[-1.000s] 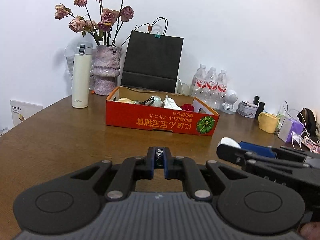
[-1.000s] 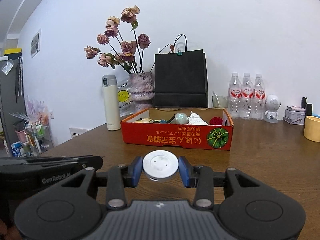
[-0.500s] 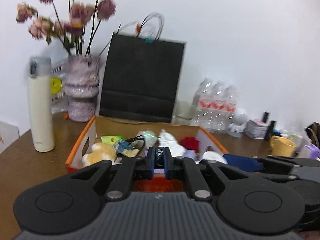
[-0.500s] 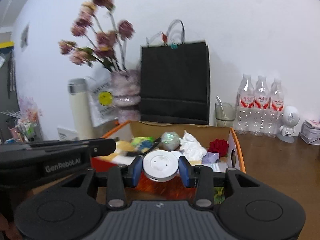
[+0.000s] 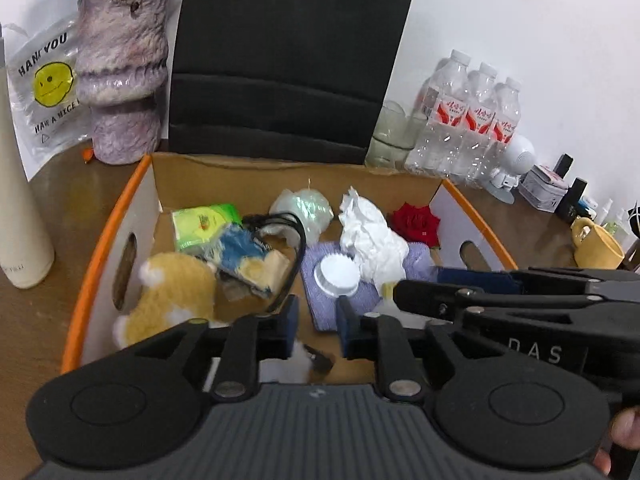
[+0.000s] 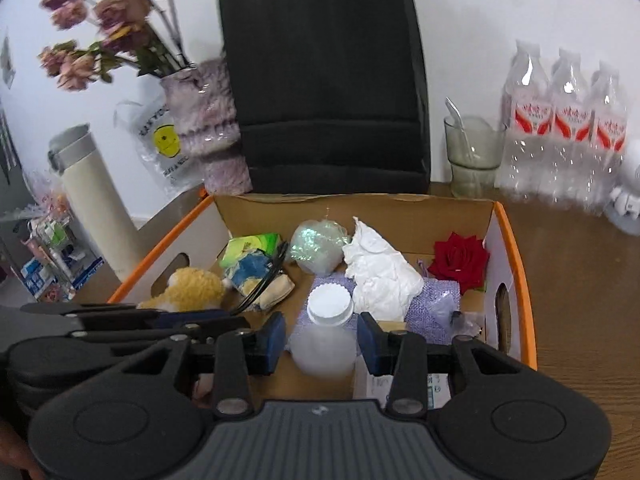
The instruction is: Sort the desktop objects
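blurred bottle [image 6: 322,343], box [image 6: 516,280] front hidden

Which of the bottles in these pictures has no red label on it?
The small frosted bottle with a white cap, between the right gripper's opening jaws over the box. The three clear water bottles by the wall have red labels.

A small translucent bottle [image 6: 323,340] with a white ribbed cap [image 6: 329,305] hangs blurred over the cardboard box [image 6: 516,248], between pads that no longer touch it; it stands roughly upright, cap towards the far wall; the box, orange-rimmed, already holds a yellow plush toy [image 6: 192,289], crumpled white tissue [image 6: 380,276], a red rose [image 6: 460,261] and a lilac cloth [image 6: 434,312].
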Action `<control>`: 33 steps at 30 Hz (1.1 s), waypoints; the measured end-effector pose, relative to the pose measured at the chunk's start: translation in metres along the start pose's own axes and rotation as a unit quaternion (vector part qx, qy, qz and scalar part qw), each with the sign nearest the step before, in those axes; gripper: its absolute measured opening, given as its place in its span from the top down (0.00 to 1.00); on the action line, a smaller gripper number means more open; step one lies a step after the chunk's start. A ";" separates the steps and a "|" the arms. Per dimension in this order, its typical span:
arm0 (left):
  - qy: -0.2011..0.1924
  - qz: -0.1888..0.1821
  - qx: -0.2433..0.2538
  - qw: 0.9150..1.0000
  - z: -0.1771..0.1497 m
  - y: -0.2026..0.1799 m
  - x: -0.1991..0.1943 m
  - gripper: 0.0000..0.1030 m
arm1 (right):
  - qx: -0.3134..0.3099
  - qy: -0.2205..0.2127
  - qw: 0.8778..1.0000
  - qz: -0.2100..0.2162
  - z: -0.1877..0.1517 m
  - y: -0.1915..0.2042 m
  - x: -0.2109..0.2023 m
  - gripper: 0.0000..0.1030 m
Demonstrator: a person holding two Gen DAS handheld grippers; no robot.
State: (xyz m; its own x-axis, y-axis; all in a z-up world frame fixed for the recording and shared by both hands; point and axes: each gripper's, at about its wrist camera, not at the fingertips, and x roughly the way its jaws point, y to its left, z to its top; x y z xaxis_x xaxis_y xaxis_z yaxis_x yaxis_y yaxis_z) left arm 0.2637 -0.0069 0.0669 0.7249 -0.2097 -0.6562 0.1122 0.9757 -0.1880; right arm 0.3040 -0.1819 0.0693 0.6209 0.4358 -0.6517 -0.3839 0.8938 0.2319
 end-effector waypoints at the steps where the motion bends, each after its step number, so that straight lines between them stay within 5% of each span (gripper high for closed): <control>1: -0.002 0.000 0.000 1.000 0.003 0.001 -0.003 0.70 | 0.009 0.002 1.000 0.006 0.003 -0.002 -0.001 0.55; 7: -0.001 0.028 0.010 1.000 0.022 0.003 -0.022 0.41 | 0.017 0.013 1.000 -0.008 0.021 0.000 -0.013 0.42; 9: 0.008 0.057 0.007 0.998 0.028 0.003 -0.025 0.16 | 0.020 0.021 0.999 -0.013 0.026 0.001 -0.019 0.38; 12: 0.018 0.078 -0.003 0.997 0.032 0.008 -0.031 0.04 | 0.023 0.040 0.998 -0.033 0.032 0.002 -0.025 0.17; 18: 0.036 0.090 0.015 0.995 0.032 0.005 -0.049 0.00 | 0.010 0.085 0.994 -0.073 0.037 0.008 -0.036 0.15; 27: 0.000 0.134 0.016 0.991 0.024 0.017 -0.087 0.00 | 0.026 0.057 0.993 -0.105 0.026 0.001 -0.079 0.11; 33: -0.127 0.147 0.033 0.980 0.006 0.009 -0.124 0.00 | 0.035 -0.051 0.996 -0.061 0.008 0.014 -0.112 0.10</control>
State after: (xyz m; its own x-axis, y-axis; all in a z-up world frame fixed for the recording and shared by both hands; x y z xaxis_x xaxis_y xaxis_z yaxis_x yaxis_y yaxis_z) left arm 0.1787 0.0281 0.1512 0.8772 0.0961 -0.4703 -0.0896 0.9953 0.0364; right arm 0.2346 -0.2175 0.1517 0.7283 0.3280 -0.6017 -0.2538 0.9447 0.2077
